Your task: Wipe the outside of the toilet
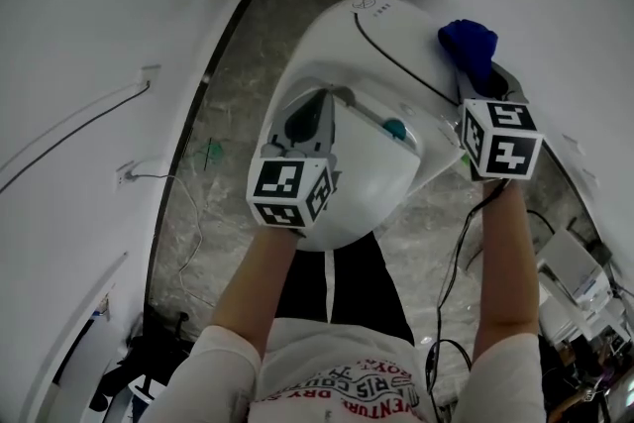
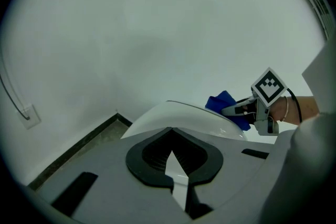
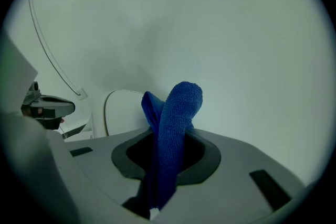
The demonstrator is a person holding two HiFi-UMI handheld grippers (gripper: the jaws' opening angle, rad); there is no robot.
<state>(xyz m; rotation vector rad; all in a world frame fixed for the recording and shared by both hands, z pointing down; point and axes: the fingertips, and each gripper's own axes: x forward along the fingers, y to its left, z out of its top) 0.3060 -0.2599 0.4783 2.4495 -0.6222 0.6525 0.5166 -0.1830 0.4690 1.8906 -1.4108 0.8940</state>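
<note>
The right gripper [image 3: 160,181] clamps a blue terry cloth [image 3: 176,118] by the glossy white toilet [image 1: 367,45], while the left gripper [image 2: 176,176] hovers pinched together, empty.

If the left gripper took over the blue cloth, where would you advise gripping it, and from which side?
Probably the free rolled end of the blue cloth, which sticks out beyond the right gripper clamping its lower part. Bring the left gripper, opened first, in from the left across the roll: that end is narrow and exposed.

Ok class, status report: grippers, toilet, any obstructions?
Right gripper shut on blue cloth, at right side of toilet. Left gripper shut, empty, over its front. Nothing in the way.
</note>
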